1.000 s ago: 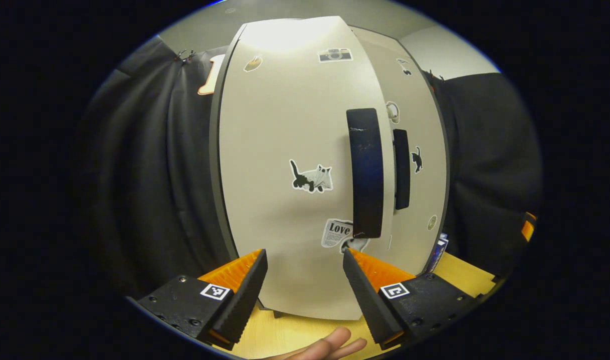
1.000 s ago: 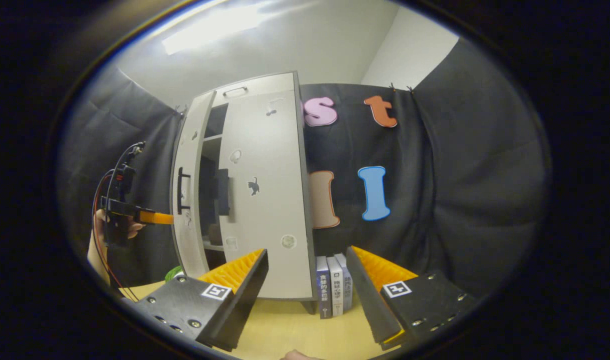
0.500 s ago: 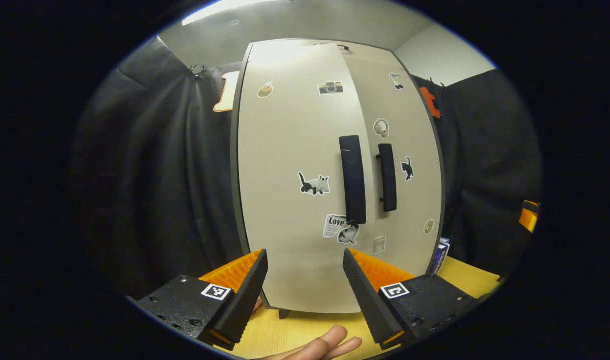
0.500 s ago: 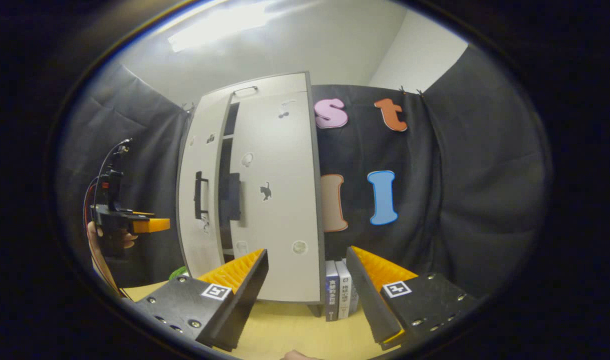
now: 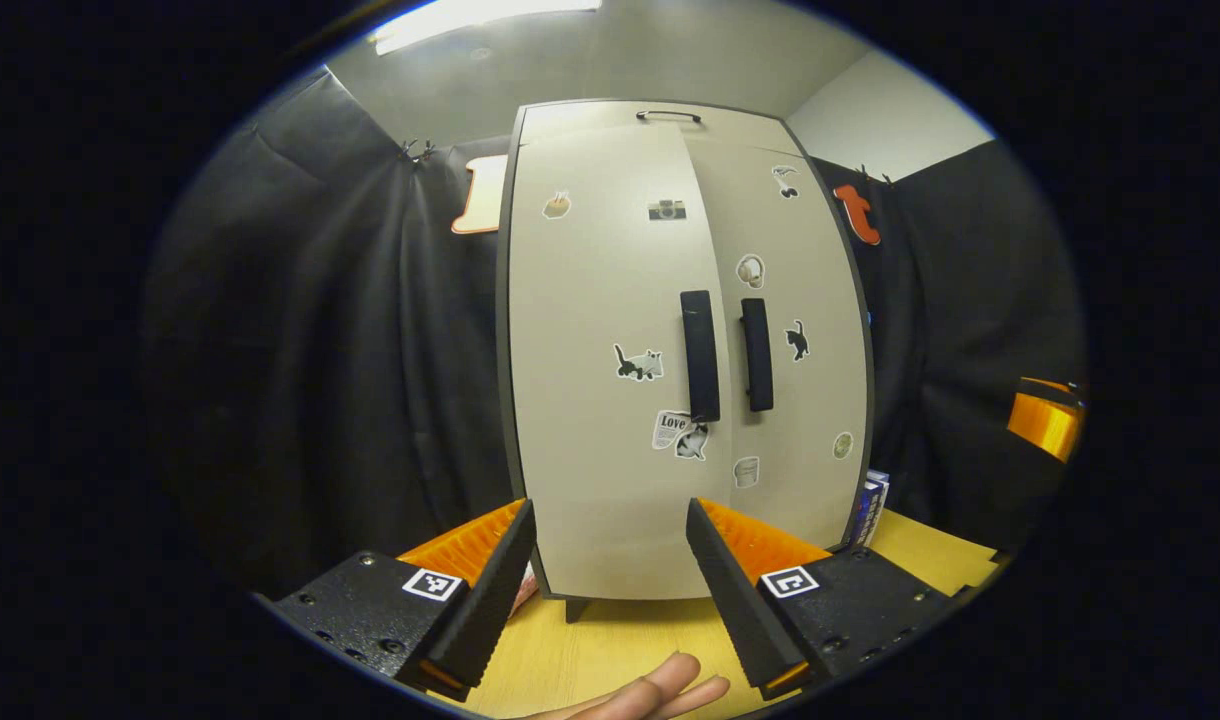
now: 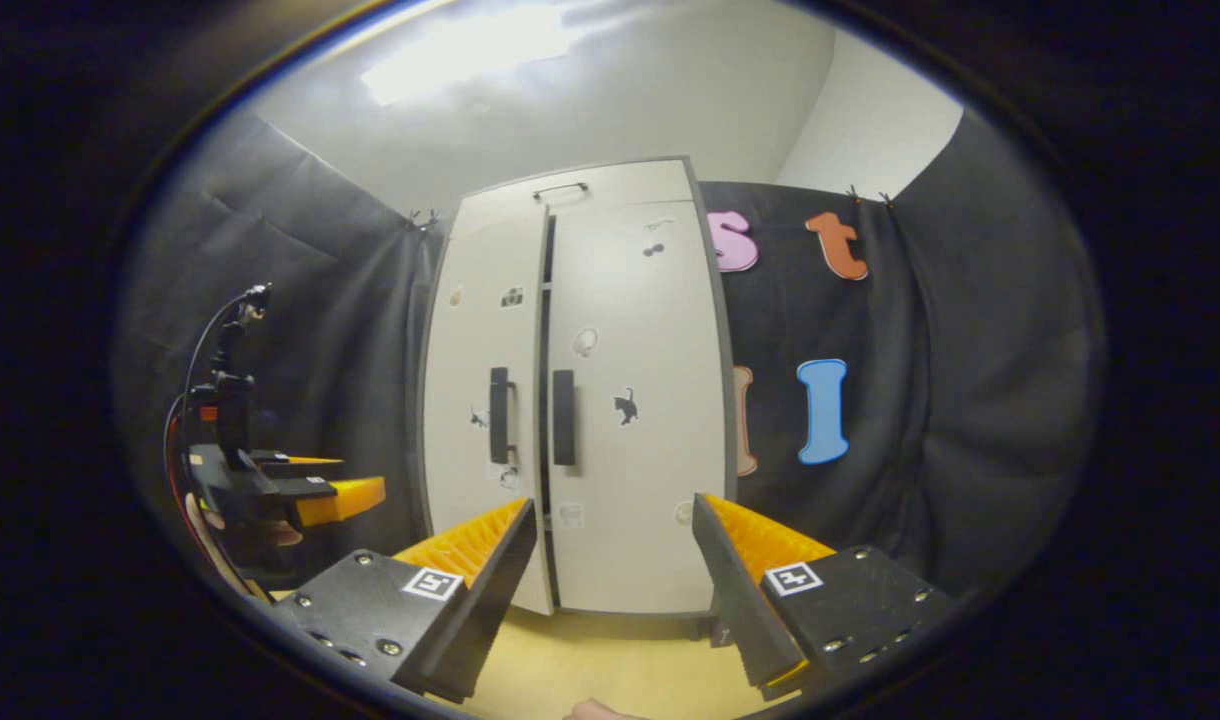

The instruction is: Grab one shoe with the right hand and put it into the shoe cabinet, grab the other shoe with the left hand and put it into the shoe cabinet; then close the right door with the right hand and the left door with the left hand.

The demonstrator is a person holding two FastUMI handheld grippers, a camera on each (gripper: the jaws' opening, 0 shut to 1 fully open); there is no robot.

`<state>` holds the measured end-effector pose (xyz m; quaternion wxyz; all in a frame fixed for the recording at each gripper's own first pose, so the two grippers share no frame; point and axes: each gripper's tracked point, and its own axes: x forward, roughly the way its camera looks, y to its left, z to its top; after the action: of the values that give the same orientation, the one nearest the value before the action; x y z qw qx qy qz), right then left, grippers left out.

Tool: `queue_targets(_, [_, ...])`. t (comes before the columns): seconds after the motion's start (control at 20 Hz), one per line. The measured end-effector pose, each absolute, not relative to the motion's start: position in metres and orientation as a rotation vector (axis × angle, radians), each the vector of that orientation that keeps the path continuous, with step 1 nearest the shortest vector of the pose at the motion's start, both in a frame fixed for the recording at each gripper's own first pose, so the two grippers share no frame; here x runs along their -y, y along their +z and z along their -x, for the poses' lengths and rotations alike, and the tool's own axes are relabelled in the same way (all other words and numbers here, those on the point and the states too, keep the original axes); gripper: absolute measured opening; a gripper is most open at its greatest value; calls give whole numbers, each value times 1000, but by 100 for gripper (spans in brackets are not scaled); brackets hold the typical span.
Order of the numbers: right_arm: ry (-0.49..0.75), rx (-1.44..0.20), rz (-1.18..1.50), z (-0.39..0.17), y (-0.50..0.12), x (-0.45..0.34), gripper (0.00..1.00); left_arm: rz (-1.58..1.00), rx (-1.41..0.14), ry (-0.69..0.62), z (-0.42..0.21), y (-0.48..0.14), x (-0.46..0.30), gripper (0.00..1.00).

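Shoe cabinet (image 5: 610,400) stands upright at the far side of the wooden table (image 5: 610,650), against the booth's dark wall, its long axis vertical and its front facing us. We judge the task close to its end: no shoes show outside, and both doors lie nearly flush. In the right gripper view a thin dark gap (image 6: 546,400) runs between the left door (image 6: 480,400) and the right door (image 6: 635,400), so the left door seems to need a last press. We would lay the left gripper (image 5: 610,560) flat against the door panel near its black handle (image 5: 700,355) and push straight away from us until the edges meet, gently, so the cabinet does not rock. Its fingers stand apart and hold nothing. The right gripper (image 6: 615,560) hangs back from the cabinet, fingers also apart and empty. A few books (image 5: 873,500) stand just beside the cabinet's right foot.
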<state>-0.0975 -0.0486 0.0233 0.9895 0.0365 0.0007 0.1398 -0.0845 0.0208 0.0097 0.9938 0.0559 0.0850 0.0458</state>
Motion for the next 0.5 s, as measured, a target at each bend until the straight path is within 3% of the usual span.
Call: queue_targets(0.5, [332,4,-39,130,17,1,94,-82,-110,108,135,23,-29,93])
